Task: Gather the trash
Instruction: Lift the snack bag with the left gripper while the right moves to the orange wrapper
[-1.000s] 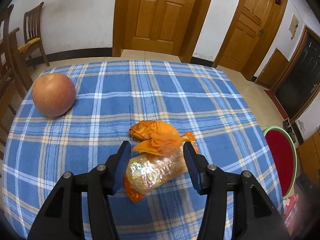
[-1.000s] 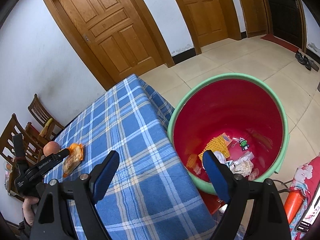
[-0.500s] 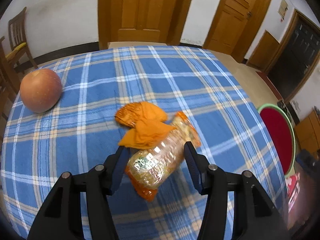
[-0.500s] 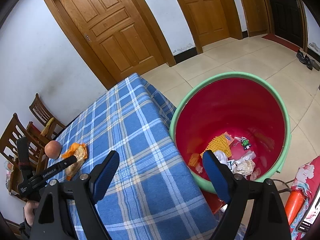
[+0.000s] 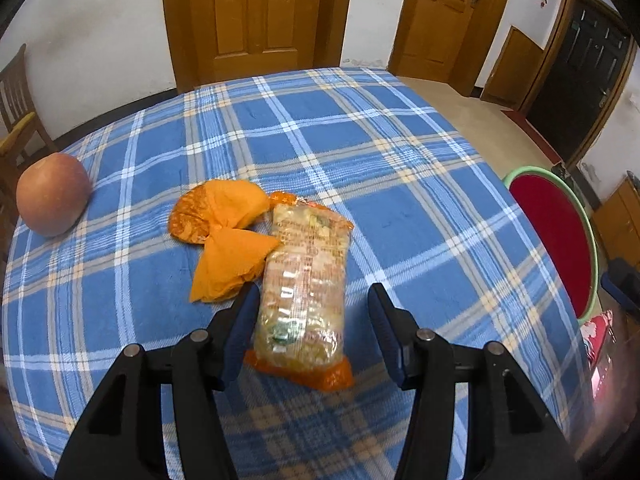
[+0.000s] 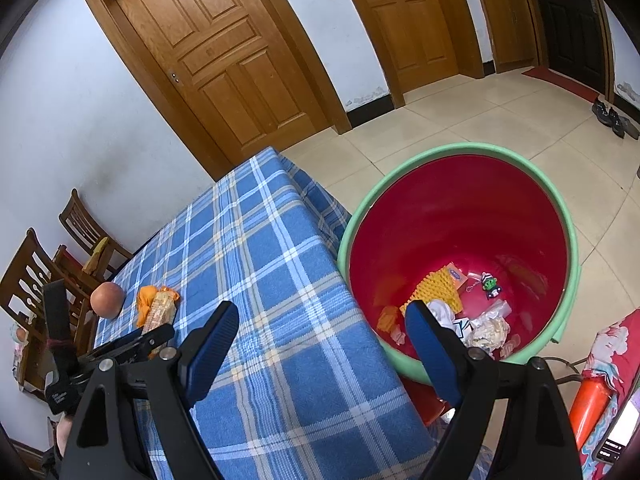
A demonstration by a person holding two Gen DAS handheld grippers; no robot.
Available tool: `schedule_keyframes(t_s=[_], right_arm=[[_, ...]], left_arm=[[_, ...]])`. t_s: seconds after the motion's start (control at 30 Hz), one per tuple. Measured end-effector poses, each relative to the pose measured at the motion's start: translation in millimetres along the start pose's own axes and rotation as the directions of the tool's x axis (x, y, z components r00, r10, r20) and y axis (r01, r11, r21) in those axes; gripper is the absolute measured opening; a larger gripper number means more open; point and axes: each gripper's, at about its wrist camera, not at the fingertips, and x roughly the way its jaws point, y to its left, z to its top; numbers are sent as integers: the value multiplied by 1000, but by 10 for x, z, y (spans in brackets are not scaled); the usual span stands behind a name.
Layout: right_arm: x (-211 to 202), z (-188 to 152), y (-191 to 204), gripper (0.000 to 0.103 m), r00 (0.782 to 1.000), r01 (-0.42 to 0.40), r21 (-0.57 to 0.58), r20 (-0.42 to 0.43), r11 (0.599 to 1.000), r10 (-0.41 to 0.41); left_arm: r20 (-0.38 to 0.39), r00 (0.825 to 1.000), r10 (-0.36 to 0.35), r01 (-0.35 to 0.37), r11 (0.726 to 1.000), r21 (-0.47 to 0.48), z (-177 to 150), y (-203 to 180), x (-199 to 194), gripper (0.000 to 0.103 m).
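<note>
A clear snack packet with orange ends (image 5: 305, 280) lies on the blue plaid tablecloth (image 5: 360, 148), next to crumpled orange peel or paper (image 5: 224, 224). My left gripper (image 5: 314, 324) is open, its jaws on either side of the packet's near end; the left pad touches or nearly touches it, the right pad stands apart. My right gripper (image 6: 320, 334) is open and empty, held above the table's edge beside a red bucket with a green rim (image 6: 464, 216) that holds several pieces of trash. The packet also shows in the right wrist view (image 6: 160, 312).
An apple (image 5: 52, 194) sits at the table's left edge and also shows in the right wrist view (image 6: 106, 300). Wooden chairs (image 6: 36, 276) stand left of the table. The bucket (image 5: 560, 232) stands on the floor right of the table. Wooden doors line the walls.
The packet has turned from slanted to lying lengthwise between my left jaws, and the left gripper has opened wider around it. The right gripper has not moved.
</note>
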Motion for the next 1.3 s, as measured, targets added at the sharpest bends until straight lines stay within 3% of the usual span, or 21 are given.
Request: schedule_keyframes(t_s=[0.13,0.23,0.5,0.73,1.3], right_arm=[[-6,-3,1,87,1000,1,0,0,1000,-1],[-14,-8,2,87,1000,-2,3,-1,1000,2],[-67,-29,7,87,1000,-8,2,7,1000,8],[-98,-37,65,87,1000,-16,-7,12,1000,16],[-65,-129,420,87,999,-47,-77,-7,996,47]], left_arm=[[15,1000,22,-22,999,30,-17,-81,14,54],[24,999,30,-32,998,58,-49,-156,-2,41],[30,998,-63,62,997,42,-180,-270,-144,40],[81,989,-125,125,992,6,-265,-284,-442,40],[220,972,-86,110,989,-98,-302,171,-1008,40]])
